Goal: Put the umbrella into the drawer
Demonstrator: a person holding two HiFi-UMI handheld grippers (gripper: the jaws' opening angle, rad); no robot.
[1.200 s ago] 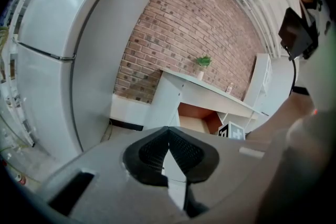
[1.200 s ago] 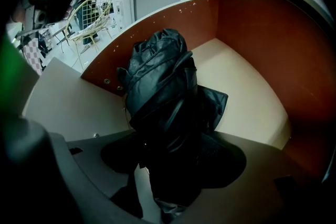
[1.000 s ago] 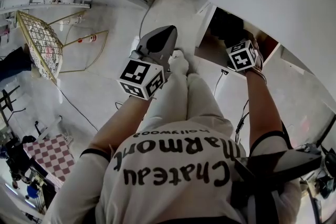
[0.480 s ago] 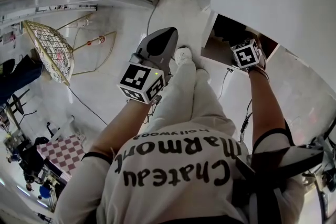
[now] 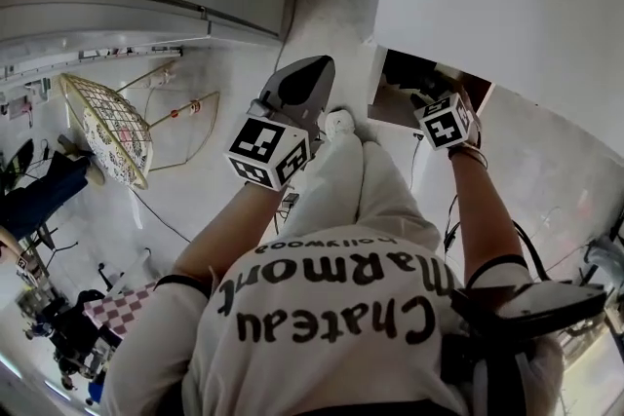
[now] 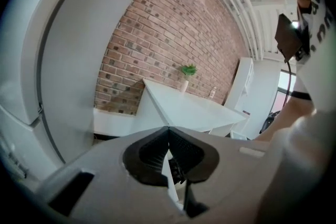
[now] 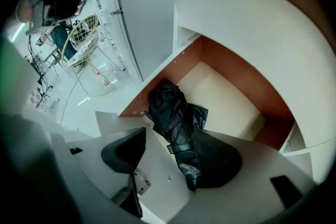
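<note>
Umbrella (image 7: 170, 107) in the drawer (image 7: 228, 97), right gripper (image 7: 175, 135) spread open.
The black bundle lies along the drawer's left wall, its near end seemingly touching the right jaw pad, while the left gripper (image 6: 169, 152) is pinched together on nothing.

red brick wall (image 6: 157, 39) at the back, white desk (image 6: 194, 107) in front of it, tiny potted plant (image 6: 186, 72) on top, big white fridge-looking unit (image 6: 31, 60) to the left, pale floor (image 5: 195, 200), wire chair (image 5: 107, 127), checkered mat (image 5: 122, 307), thin cable (image 5: 156, 214) trailing across the floor
</note>
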